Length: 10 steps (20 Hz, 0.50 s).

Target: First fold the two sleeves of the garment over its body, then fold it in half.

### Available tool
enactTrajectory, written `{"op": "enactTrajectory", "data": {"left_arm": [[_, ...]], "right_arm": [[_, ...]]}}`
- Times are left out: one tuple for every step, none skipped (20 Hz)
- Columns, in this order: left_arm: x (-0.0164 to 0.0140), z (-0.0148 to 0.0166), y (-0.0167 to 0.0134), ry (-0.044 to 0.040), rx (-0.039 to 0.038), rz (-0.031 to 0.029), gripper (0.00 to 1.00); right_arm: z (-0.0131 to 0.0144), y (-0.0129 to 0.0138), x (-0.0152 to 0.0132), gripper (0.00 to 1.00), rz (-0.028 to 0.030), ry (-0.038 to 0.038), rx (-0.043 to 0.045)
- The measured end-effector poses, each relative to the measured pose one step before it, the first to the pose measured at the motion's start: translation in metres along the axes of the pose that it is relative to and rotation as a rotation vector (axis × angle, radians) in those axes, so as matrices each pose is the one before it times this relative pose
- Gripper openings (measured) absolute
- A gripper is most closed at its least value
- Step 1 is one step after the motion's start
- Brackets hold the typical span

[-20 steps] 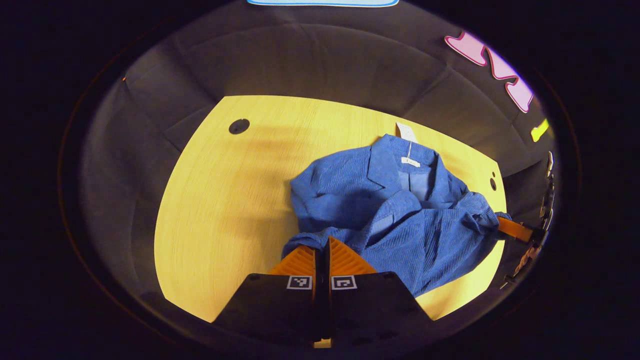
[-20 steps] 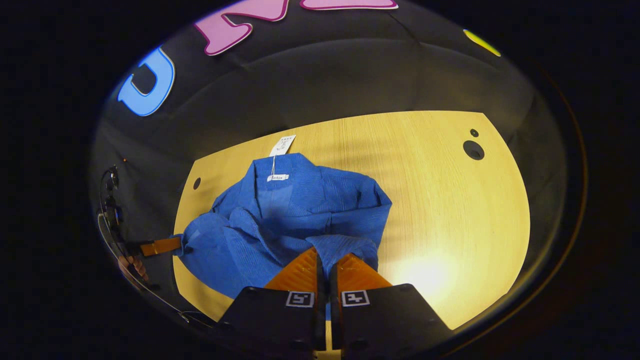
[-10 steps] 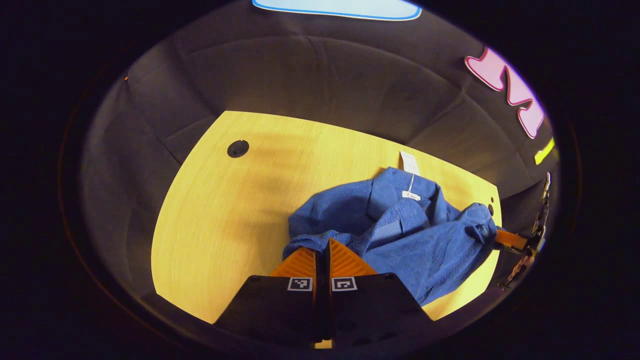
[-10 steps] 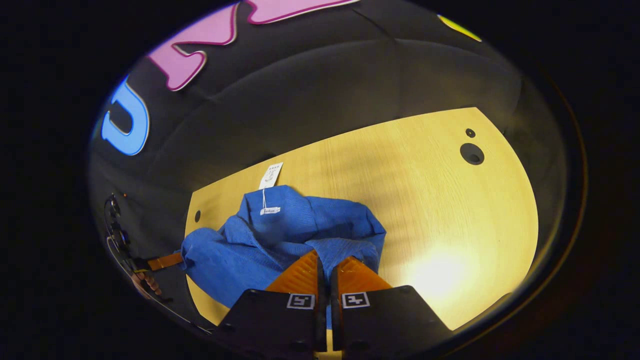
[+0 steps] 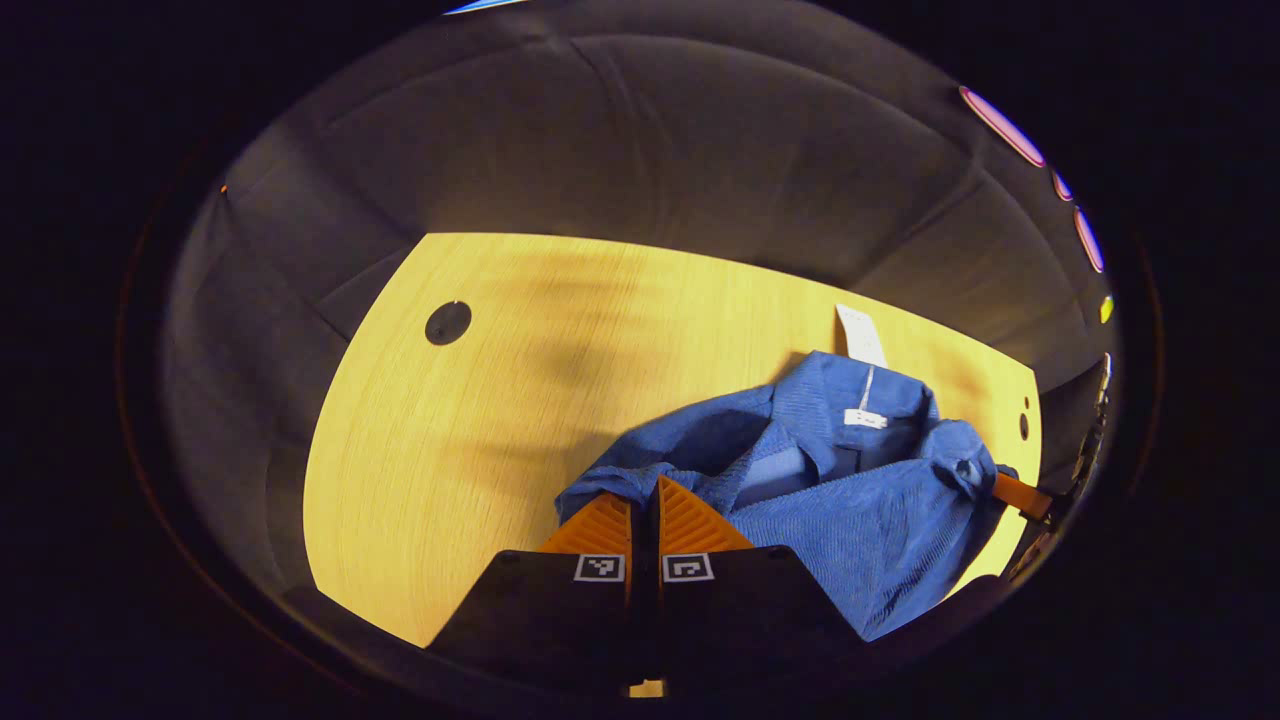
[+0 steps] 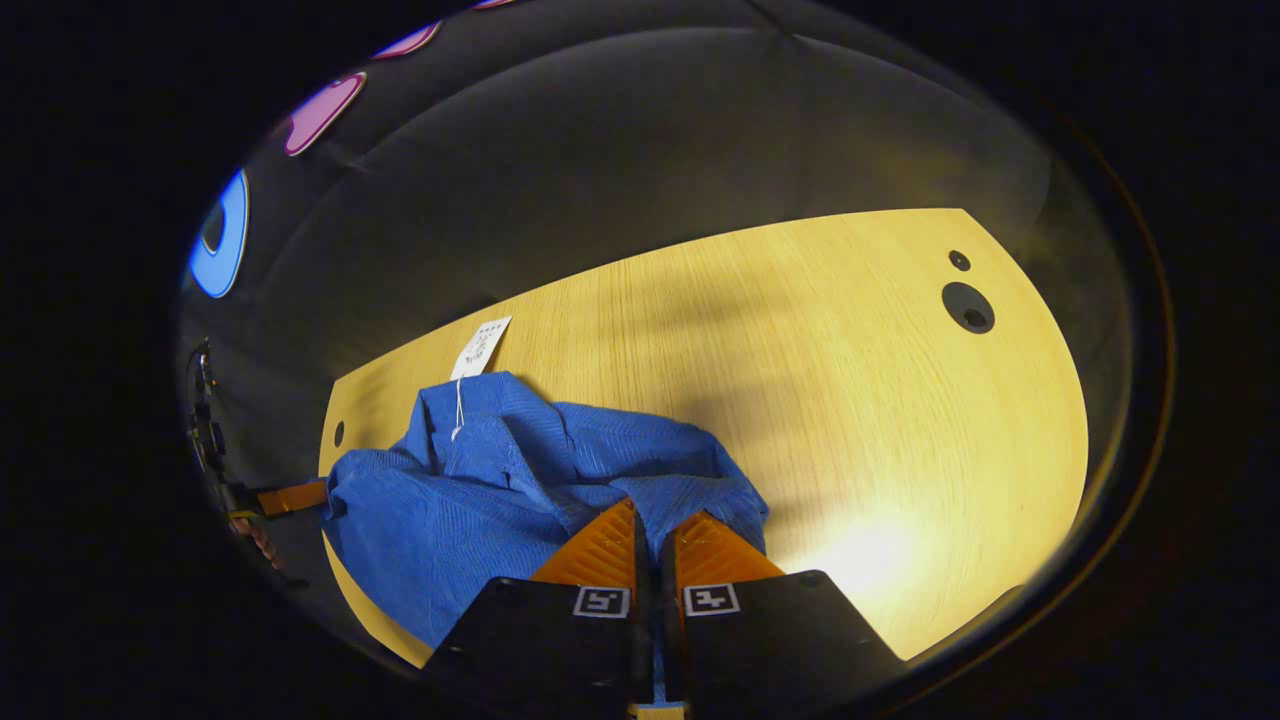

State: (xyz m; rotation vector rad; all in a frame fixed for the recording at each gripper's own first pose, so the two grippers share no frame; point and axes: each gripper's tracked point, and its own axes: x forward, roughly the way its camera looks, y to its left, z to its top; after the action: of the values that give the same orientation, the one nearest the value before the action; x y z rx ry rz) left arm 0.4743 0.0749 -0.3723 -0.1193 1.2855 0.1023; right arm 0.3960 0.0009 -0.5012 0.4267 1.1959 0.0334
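One blue garment (image 5: 850, 500) and one paper tag (image 5: 860, 335) were counted on the table (image 5: 480, 400). Left gripper (image 5: 645, 495) and right gripper (image 6: 650, 520) were each pinched closed on garment fabric bunched at the fingertips.

The garment (image 5: 850, 510) is made of ribbed, matt blue cloth; a white paper tag (image 5: 861, 335) is attached at its collar. The table (image 6: 850, 400) under the garment is finished in smooth pale wood grain with a soft sheen

The garment (image 5: 850, 510) hides its own sleeves in bunched folds; its hang tag (image 6: 480, 348) is too small to tell.
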Motion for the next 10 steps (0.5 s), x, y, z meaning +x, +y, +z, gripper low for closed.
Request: {"op": "enactTrajectory", "data": {"left_arm": [[0.00389, -0.00329, -0.00077, 0.01198, -0.01586, 0.00815, 0.00], [0.00169, -0.00021, -0.00304, -0.00143, -0.01809, -0.00067, 0.00], [0.00252, 0.00142, -0.00205, -0.01009, -0.00790, -0.00481, 0.00], [0.00171, -0.00246, -0.00128, 0.01051, 0.00298, -0.00056, 0.00], [0.00106, -0.00175, -0.00120, 0.01017, 0.00967, -0.00331, 0.00], [0.00318, -0.00067, -0.00238, 0.00797, 0.00017, -0.01339, 0.00], [0.00244, -0.00007, -0.00132, 0.00114, -0.00886, -0.00599, 0.00], [-0.00244, 0.00003, 0.00471, -0.00895, -0.01603, 0.02239, 0.08], [0.00088, 0.00258, 0.00088, -0.02167, -0.01349, 0.01232, 0.27], [-0.00638, 0.00182, 0.00175, -0.02537, -0.01277, 0.00994, 0.47]], "right_arm": [[-0.00094, -0.00166, 0.00141, 0.05, 0.00044, 0.00187, -0.01223], [-0.00032, -0.00068, -0.00058, 0.06, 0.00149, -0.00035, -0.00687], [-0.00008, -0.00082, 0.00017, 0.08, 0.00253, -0.00049, -0.00143], [0.00023, 0.00011, -0.00062, 0.08, -0.00241, -0.00476, -0.00316], [0.00153, -0.00017, 0.00296, 0.13, 0.00388, -0.00245, -0.00452], [-0.00219, -0.00182, -0.00039, 0.15, -0.00573, 0.00121, -0.00825], [0.00027, -0.00512, 0.00038, 0.15, -0.02963, -0.01067, -0.02068], [0.00402, -0.00330, -0.00460, 0.28, -0.01632, -0.01787, -0.02419], [0.00558, 0.00092, -0.00154, 0.41, -0.00297, -0.02576, -0.01638], [0.00538, 0.00293, -0.00444, 0.60, 0.00654, -0.02959, -0.01142]]}}
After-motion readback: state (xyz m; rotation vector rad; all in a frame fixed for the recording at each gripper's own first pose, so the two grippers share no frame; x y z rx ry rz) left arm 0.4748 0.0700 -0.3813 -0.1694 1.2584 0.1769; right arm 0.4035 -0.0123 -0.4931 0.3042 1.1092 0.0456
